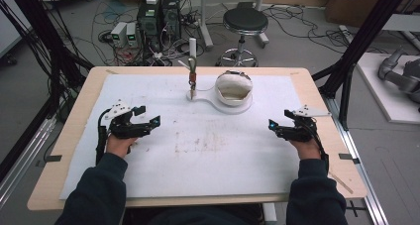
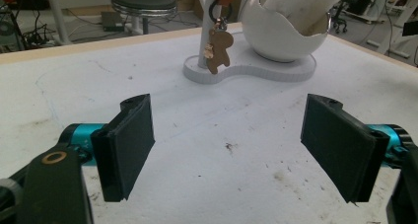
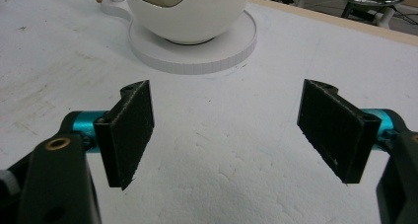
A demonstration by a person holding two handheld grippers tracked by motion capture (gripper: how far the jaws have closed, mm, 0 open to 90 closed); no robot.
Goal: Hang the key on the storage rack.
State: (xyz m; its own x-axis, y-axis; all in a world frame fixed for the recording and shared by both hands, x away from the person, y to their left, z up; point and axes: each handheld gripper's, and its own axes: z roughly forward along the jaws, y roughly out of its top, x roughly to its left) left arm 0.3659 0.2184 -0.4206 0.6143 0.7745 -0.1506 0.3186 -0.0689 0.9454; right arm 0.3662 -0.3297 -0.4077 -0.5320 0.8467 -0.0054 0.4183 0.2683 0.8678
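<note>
A white bowl-shaped holder (image 1: 234,89) stands on a flat white base (image 1: 218,106) at the far middle of the white mat (image 1: 198,145). Beside it a thin white post (image 1: 192,46) rises, with a small brown keychain figure (image 2: 218,51) hanging from a ring. The bowl (image 2: 286,31) holds something pale. My left gripper (image 1: 148,117) is open over the mat's left side, nothing between its jaws. My right gripper (image 1: 277,125) is open over the right side, pointing toward the bowl (image 3: 190,17). Both are well short of the stand.
The wooden table (image 1: 317,93) borders the mat. Behind the table are a black stool (image 1: 244,22), computer boxes (image 1: 158,14) and cables on the floor. Black frame posts (image 1: 361,36) flank the table on both sides.
</note>
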